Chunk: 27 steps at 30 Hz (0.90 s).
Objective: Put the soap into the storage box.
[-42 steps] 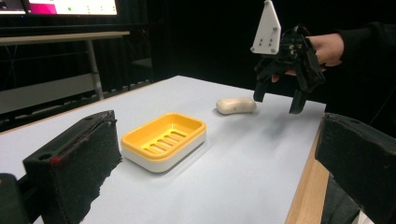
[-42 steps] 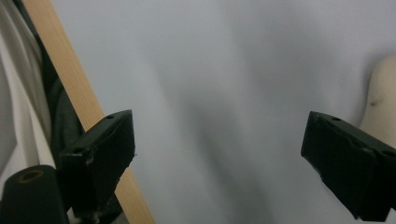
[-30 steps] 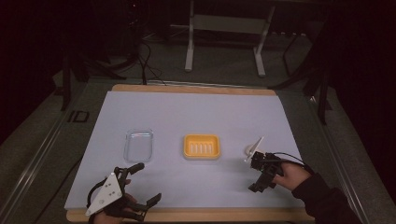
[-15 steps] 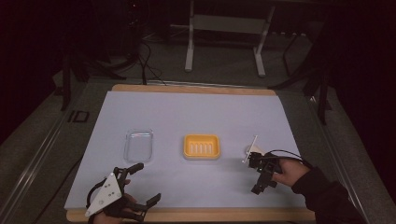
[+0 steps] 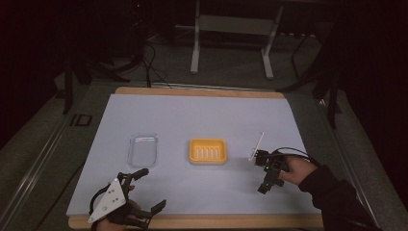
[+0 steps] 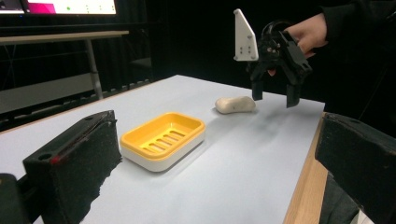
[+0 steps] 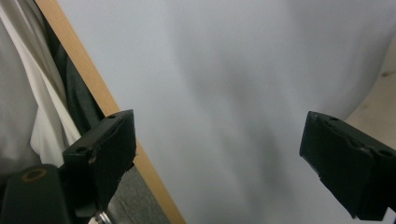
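Soap (image 6: 235, 104) beneath and just behind the raised right claw (image 6: 272, 94), near the table's right edge.

Right claw hangs above the table (image 5: 202, 115) with its jaws spread apart and pointing down, holding nothing; in the left gripper view the pale soap bar lies flat on the table close under those jaws, not touching them. In the right gripper view the jaws stand wide with bare table between them and a pale shape, perhaps the soap, at the far right margin. Yellow soap dish (image 5: 207, 151) sits mid-table, well apart from the soap, with a clear lid (image 5: 143, 150) further toward the left edge. Left claw (image 5: 148, 190) rests near the front left corner, jaws open and empty.
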{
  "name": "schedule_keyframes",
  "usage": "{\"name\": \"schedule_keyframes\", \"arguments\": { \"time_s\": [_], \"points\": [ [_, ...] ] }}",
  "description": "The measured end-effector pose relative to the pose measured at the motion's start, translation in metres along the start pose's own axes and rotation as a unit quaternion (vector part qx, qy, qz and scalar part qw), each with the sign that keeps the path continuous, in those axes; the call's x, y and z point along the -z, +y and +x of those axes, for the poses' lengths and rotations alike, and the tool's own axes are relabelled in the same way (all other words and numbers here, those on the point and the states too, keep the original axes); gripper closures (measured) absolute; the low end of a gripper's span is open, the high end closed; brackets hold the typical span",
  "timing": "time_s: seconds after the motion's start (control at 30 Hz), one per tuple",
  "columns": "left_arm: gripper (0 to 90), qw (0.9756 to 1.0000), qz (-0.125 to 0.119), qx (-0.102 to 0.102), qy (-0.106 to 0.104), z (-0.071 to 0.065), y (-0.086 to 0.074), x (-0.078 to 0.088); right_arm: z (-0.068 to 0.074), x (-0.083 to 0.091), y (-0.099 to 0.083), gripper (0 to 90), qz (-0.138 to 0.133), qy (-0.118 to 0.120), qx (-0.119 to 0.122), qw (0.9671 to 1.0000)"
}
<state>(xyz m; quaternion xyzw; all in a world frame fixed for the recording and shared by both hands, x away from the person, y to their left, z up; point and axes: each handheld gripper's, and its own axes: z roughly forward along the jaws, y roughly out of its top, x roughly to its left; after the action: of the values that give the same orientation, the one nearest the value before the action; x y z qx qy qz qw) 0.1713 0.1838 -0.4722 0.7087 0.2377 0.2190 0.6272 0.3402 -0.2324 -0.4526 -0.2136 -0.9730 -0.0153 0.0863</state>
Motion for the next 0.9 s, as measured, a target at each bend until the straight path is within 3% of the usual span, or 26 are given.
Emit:
{"name": "schedule_keyframes", "arguments": {
  "time_s": [0.1,0.37,0.63,0.9],
  "points": [
    [0.2,1.0,0.0,0.0,0.0,0.0,0.0,0.0,-0.004,0.004,-0.001,10.7,-0.023,0.005,0.001,0.9997],
    [0.1,1.0,0.001,-0.001,-0.001,0.0,0.0,-0.001,-0.012,0.015,-0.004,12.3,-0.062,-0.011,0.003,0.998],
    [0.1,1.0,0.002,-0.003,-0.001,0.0,0.0,-0.001,-0.022,0.018,-0.008,14.5,-0.066,-0.022,-0.012,0.9975],
    [0.1,1.0,0.003,-0.003,-0.002,-0.001,0.0,-0.001,-0.034,0.022,-0.009,16.4,-0.075,-0.059,0.004,0.9955]
  ]
}}
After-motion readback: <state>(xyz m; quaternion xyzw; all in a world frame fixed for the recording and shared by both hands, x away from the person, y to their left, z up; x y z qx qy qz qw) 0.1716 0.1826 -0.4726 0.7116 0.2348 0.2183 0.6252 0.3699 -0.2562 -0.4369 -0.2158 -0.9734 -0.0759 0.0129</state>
